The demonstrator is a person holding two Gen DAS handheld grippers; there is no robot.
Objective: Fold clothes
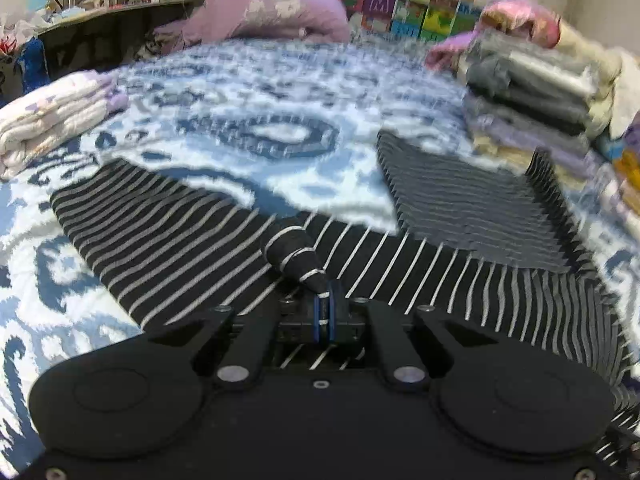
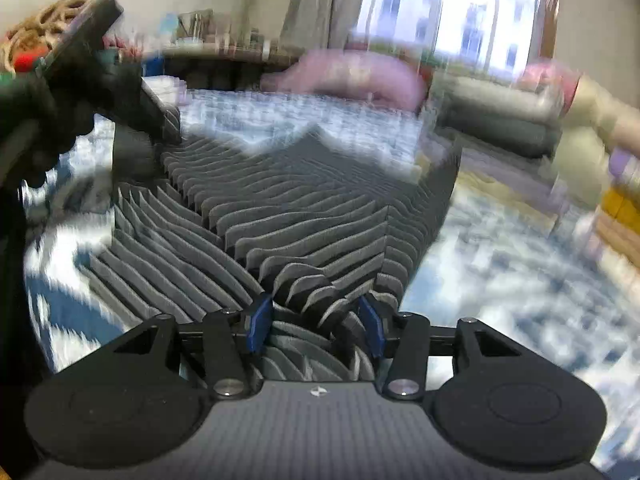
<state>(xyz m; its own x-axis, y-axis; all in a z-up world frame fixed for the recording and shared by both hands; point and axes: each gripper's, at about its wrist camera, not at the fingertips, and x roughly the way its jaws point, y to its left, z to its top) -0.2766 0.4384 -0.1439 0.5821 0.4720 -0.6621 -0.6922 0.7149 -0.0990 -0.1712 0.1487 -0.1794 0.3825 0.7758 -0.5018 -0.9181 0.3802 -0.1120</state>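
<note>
A black garment with thin grey stripes (image 1: 192, 240) lies spread on the blue and white patterned bed cover (image 1: 256, 92). My left gripper (image 1: 325, 312) is shut on a pinched fold of the striped garment, and the fold rises as a cone in front of the pads. In the right wrist view the same striped garment (image 2: 280, 208) fills the middle. My right gripper (image 2: 316, 326) has its blue pads apart, with bunched striped cloth between them. The left gripper and its gloved hand (image 2: 80, 92) show at the upper left, on the garment's far edge.
A stack of folded grey, lilac and cream clothes (image 1: 532, 92) stands at the right of the bed. A folded white quilt (image 1: 52, 120) lies at the left. A purple pillow (image 1: 276, 12) lies at the head. A cluttered desk (image 1: 100, 12) stands behind.
</note>
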